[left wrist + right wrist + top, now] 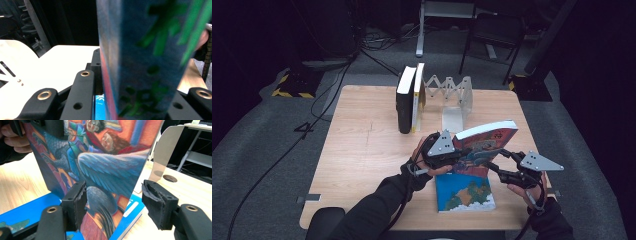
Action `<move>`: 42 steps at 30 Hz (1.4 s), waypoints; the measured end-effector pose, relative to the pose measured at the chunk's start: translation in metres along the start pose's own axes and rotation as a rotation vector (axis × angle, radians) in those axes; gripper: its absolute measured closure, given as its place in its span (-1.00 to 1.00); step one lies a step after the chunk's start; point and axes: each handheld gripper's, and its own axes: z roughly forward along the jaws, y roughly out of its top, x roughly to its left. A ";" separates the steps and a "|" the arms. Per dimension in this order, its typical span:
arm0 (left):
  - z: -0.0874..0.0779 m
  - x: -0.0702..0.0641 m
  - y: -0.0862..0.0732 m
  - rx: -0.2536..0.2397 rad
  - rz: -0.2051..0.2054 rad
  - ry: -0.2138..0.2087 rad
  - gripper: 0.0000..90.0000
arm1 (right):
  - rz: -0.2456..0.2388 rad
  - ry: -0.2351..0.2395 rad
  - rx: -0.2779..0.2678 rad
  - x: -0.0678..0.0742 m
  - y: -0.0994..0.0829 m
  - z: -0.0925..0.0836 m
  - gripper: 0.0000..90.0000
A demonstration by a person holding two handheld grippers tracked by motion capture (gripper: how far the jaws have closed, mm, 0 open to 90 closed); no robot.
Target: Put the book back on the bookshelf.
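Note:
A book with a colourful painted cover (486, 142) is tilted up on edge above the table's front middle. My left gripper (464, 150) is shut on its left end; in the left gripper view the book (150, 62) stands between the black jaws. My right gripper (494, 162) is open at the book's lower right corner. In the right gripper view, the cover (100, 157) passes between the pads (155, 202): the left pad lies against it and the right pad stands clear. A blue-covered book (464, 195) lies flat underneath.
Two upright books (409, 97) lean together at the wooden table's (362, 150) back middle, beside a white accordion bookend rack (452, 95). Its metal end plate (165, 150) rises just behind the held book. Cables and a chair are on the floor beyond.

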 end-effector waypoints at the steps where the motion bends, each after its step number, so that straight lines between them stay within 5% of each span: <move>1: 0.000 0.000 0.000 0.000 0.000 0.000 0.63 | -0.001 -0.003 0.002 0.000 0.000 0.000 -0.17; 10: -0.003 0.008 -0.001 -0.018 -0.015 0.033 0.64 | 0.001 -0.015 0.015 -0.001 -0.001 0.001 -0.17; 19: -0.018 0.028 -0.006 -0.032 -0.050 0.158 0.64 | 0.003 -0.021 0.021 -0.001 -0.002 0.001 -0.17; 33: -0.048 0.071 -0.030 -0.043 -0.117 0.426 0.65 | 0.004 -0.023 0.048 -0.004 -0.006 0.004 -0.17; 42: -0.046 0.084 -0.045 -0.045 -0.168 0.504 0.65 | 0.000 -0.024 0.060 -0.004 -0.008 0.006 -0.17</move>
